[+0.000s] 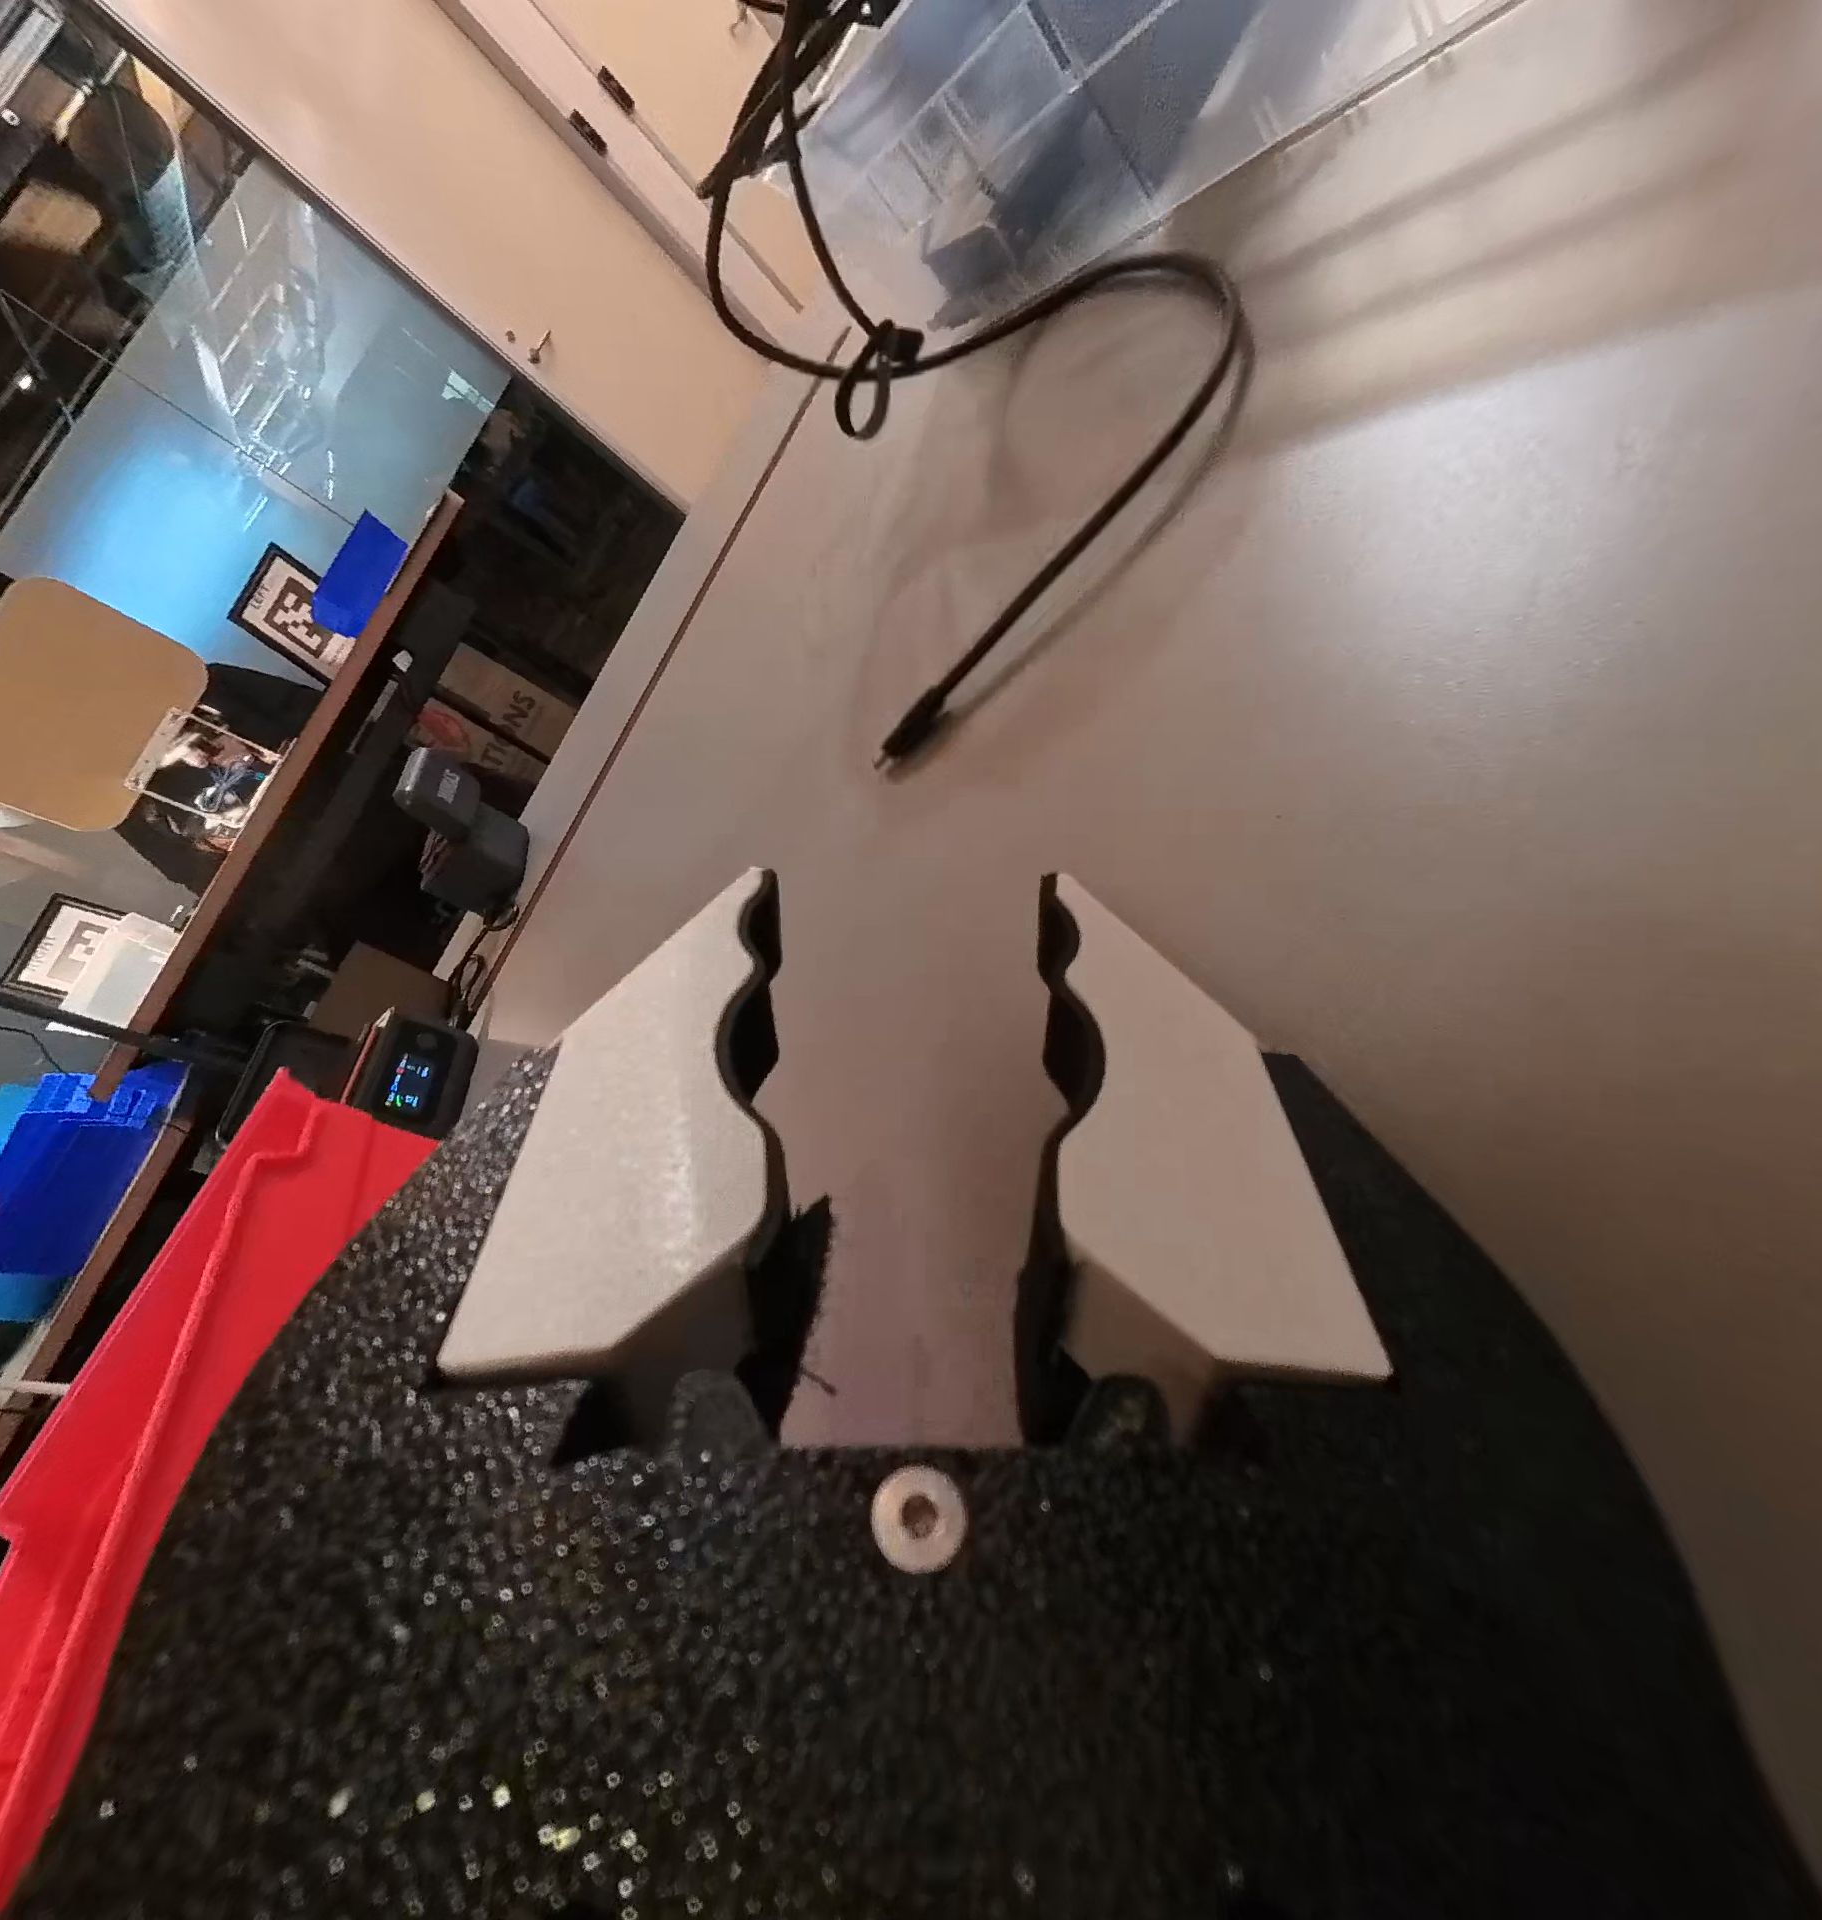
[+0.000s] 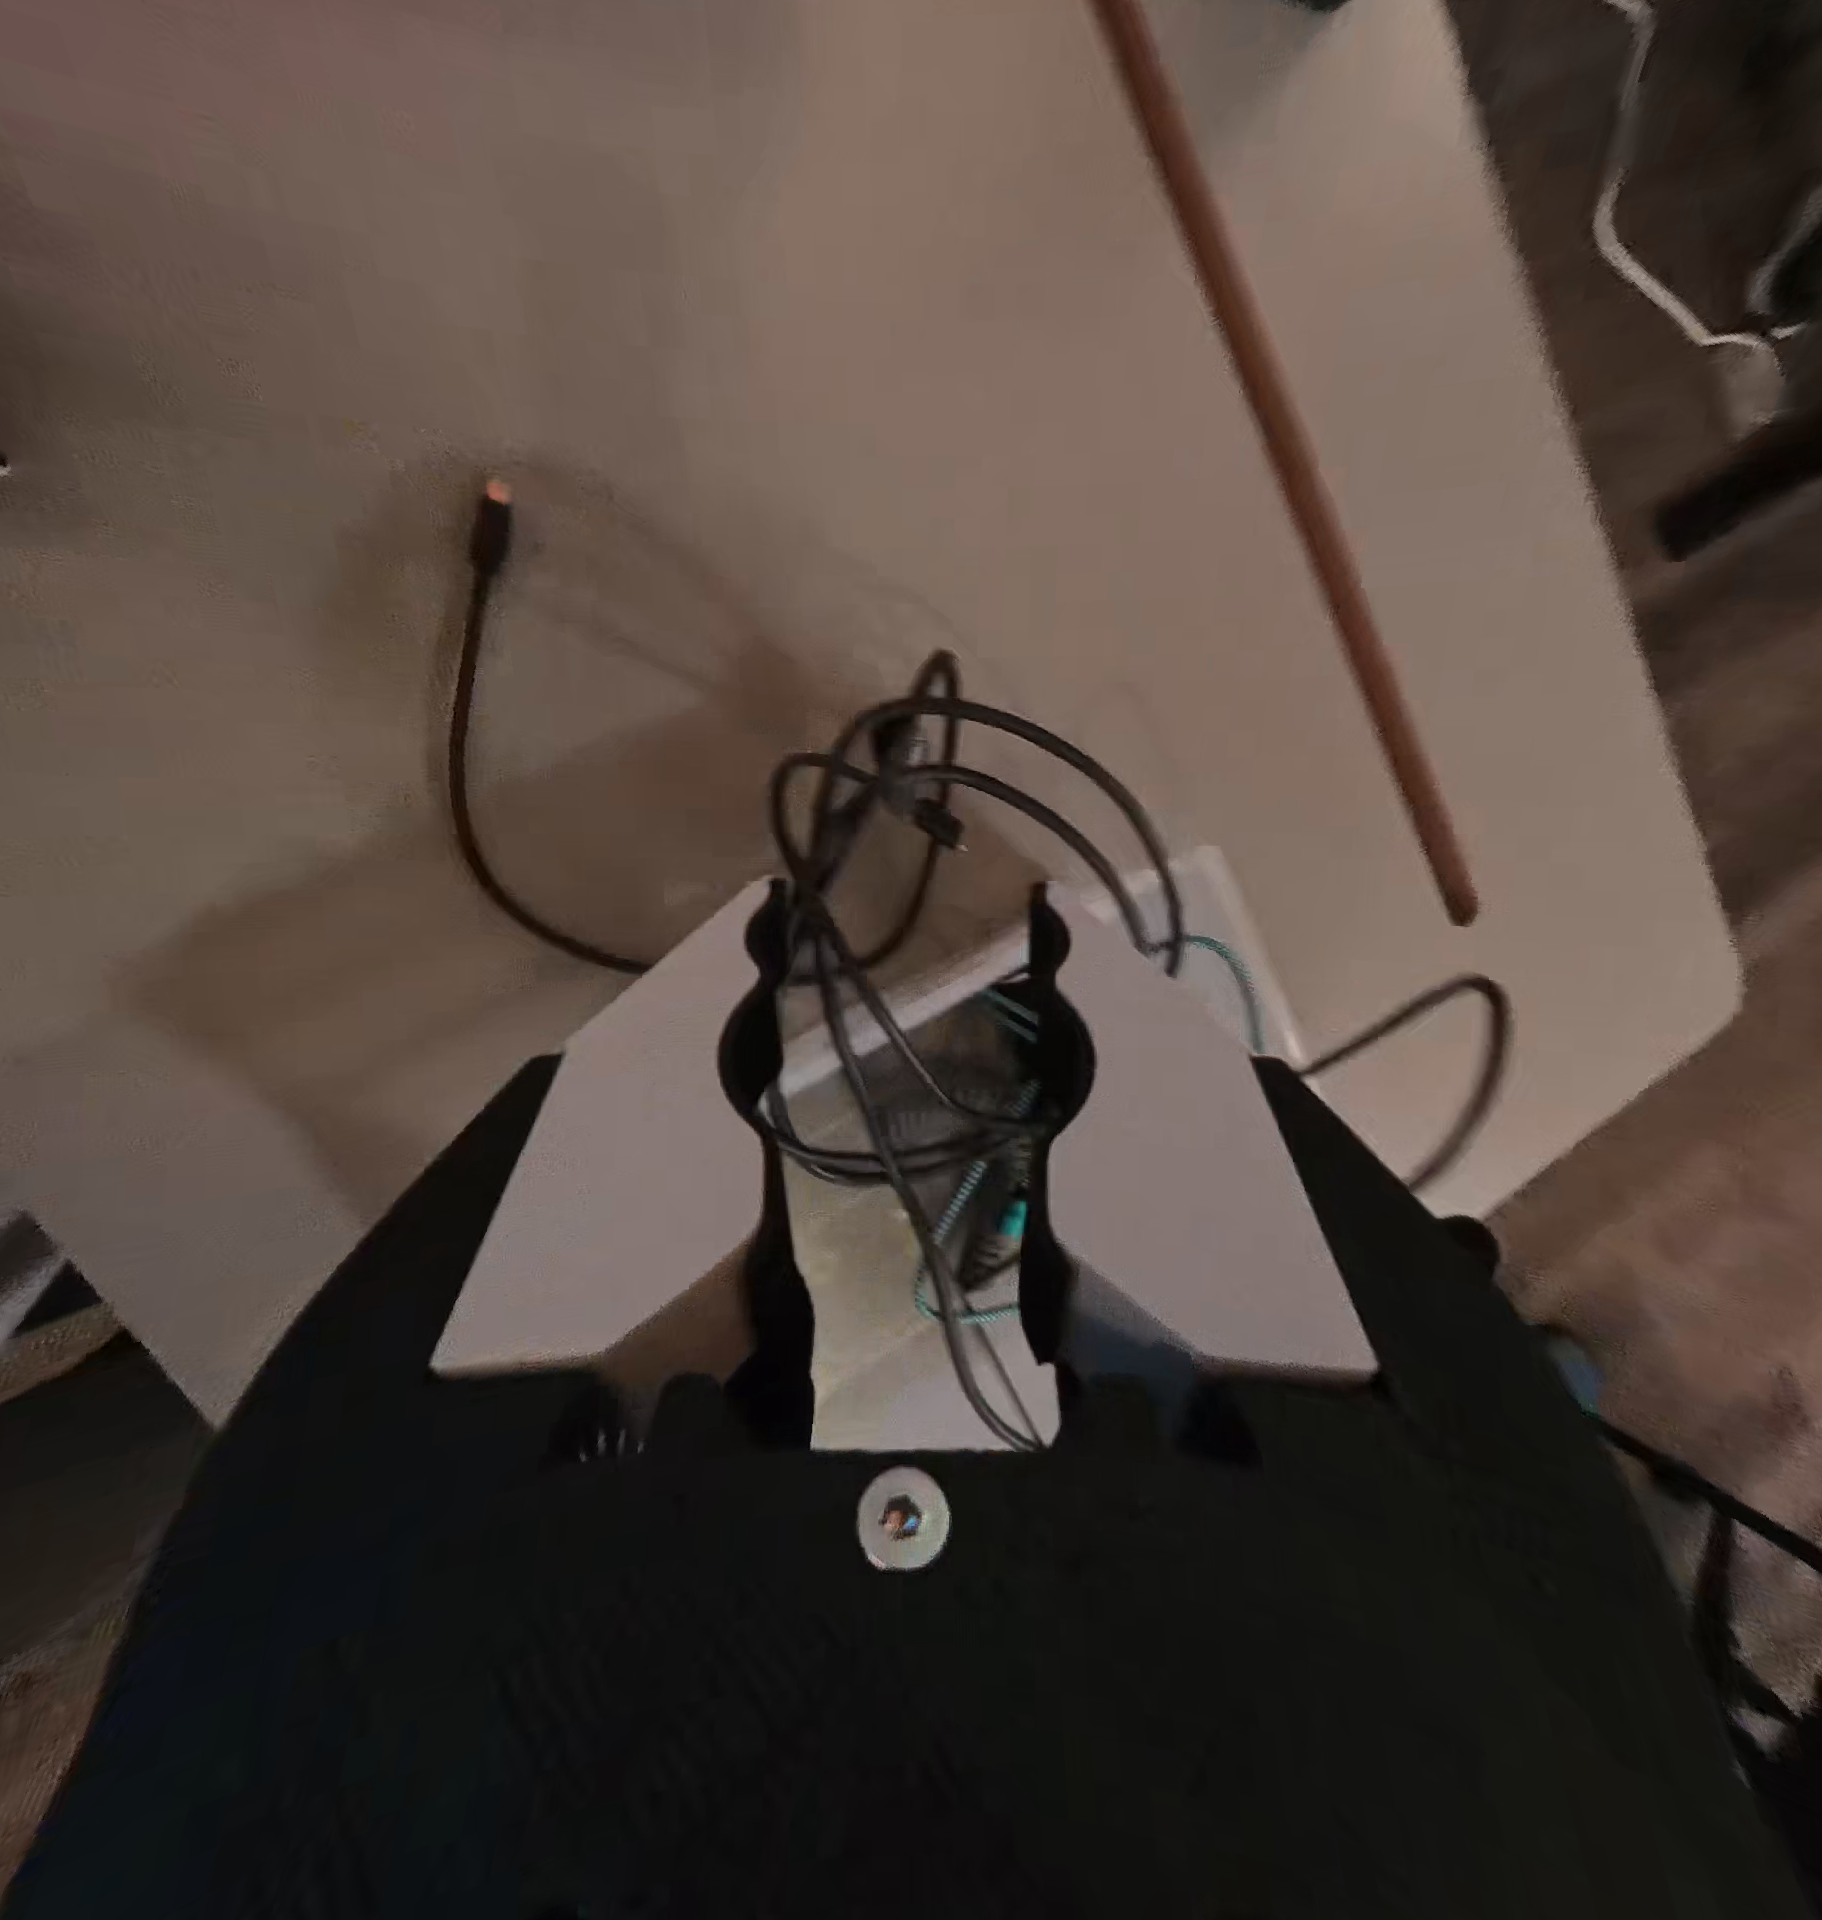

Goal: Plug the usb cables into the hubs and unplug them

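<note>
The left tool (image 1: 909, 894) hangs low over the pale grey tabletop (image 1: 1458, 727), its two light grey fingers (image 1: 658, 1132) parted with bare surface showing between them; it holds nothing. Beyond its tips lies a thin black USB cable (image 1: 1125, 520), well apart from the tool. The cable's small plug end (image 1: 902, 743) rests on the tabletop pointing toward the tool, and the cord runs away to the far right, bends in a wide loop and turns back left to a knot of black cords (image 1: 865, 374) at the far edge. Past the left edge of the tabletop, a red plastic piece (image 1: 169, 1351) sits near the tool body, with blue bins (image 1: 45, 1174) farther left.

The right tool (image 2: 905, 894) is also spread apart and grips nothing. Seen through the gap between its fingers (image 2: 616, 1174) is a tangle of thin black cables (image 2: 886, 810) that hangs over a clear plastic box (image 2: 1213, 935) near the tabletop's right corner; a teal braided cable (image 2: 974, 1205) lies inside the box. The picture is blurred, and whether the tangle touches the tool I cannot tell. To the left, another black cable (image 2: 465, 748) lies alone on the tabletop, its connector (image 2: 493, 525) pointing to the far side. A thin reddish-brown rod (image 2: 1291, 447) runs diagonally across the right part of the tabletop. No hub can be made out in either view.
</note>
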`<state>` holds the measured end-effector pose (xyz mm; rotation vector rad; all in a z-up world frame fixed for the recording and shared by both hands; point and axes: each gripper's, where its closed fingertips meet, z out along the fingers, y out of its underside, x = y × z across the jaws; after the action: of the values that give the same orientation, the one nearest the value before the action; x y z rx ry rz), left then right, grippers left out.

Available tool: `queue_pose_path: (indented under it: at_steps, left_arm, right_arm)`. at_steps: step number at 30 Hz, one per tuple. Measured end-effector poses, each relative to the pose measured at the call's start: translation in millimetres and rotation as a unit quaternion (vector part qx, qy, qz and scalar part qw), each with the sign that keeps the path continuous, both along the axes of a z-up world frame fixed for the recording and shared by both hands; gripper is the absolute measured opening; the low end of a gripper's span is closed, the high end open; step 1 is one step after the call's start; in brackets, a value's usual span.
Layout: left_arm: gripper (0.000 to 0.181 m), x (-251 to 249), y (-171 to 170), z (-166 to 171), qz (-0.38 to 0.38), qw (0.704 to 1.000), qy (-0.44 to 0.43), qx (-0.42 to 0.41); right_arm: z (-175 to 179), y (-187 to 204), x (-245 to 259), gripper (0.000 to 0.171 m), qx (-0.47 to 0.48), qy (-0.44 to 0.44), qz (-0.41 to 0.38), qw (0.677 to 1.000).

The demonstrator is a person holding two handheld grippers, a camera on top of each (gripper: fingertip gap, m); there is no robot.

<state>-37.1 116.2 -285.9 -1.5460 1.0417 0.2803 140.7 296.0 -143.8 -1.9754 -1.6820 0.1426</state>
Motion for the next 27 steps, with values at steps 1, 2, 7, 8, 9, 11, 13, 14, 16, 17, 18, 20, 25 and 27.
queue_pose_path:
  at_steps: [1,2,7,8,9,11,13,14,16,17,18,20,25,27]
  left_arm:
    - [0.048,0,0,-1,0.0,1.0,0.003,-0.001]
    - [0.047,0,-1,-1,-0.001,1.0,0.006,-0.001]
    - [0.046,1,-3,-1,-0.005,1.0,0.013,0.002]
    - [0.046,1,-3,-1,-0.006,1.0,0.013,0.002]
    - [0.045,1,-3,-1,-0.006,1.0,0.013,0.001]
    - [0.045,1,-4,0,-0.007,1.0,0.012,0.002]
    - [0.045,1,-4,0,-0.008,1.0,0.012,0.001]
    - [0.045,1,-4,0,-0.008,1.0,0.012,0.0]
    - [0.045,2,-4,-1,-0.009,1.0,0.012,0.0]
    - [0.045,2,-4,-1,-0.01,1.0,0.013,-0.001]
    - [0.045,2,-5,-1,-0.01,1.0,0.013,-0.001]
    - [0.045,2,-4,-2,-0.011,1.0,0.016,-0.002]
    - [0.045,3,-4,-4,-0.012,1.0,0.02,-0.004]
    - [0.045,3,-4,-4,-0.013,1.0,0.023,-0.004]
  right_arm:
    - [-14,-3,-7,0.052,-0.007,-0.024,-0.002,1.0]
    - [-27,-4,-10,0.057,-0.009,-0.054,-0.013,0.998]
    - [-63,19,-15,0.061,0.099,-0.202,-0.068,0.972]
    - [-65,25,-15,0.057,0.124,-0.224,-0.07,0.964]
    - [-72,23,-17,0.056,0.116,-0.236,-0.069,0.962]
    - [-88,13,-18,0.03,0.062,-0.253,-0.067,0.963]
    - [-84,17,-15,0.015,0.071,-0.27,-0.048,0.959]
    - [-74,20,-11,0.012,0.085,-0.277,-0.046,0.956]
    - [-45,28,-5,0.01,0.114,-0.267,-0.044,0.956]
    - [-29,31,-1,0.01,0.121,-0.25,-0.052,0.959]
    - [-12,35,4,0.009,0.13,-0.23,-0.06,0.963]
    - [23,46,23,0.009,0.159,-0.21,-0.072,0.962]
    - [97,67,83,0.007,0.232,-0.174,-0.091,0.953]
    - [119,74,108,0.008,0.265,-0.166,-0.106,0.944]
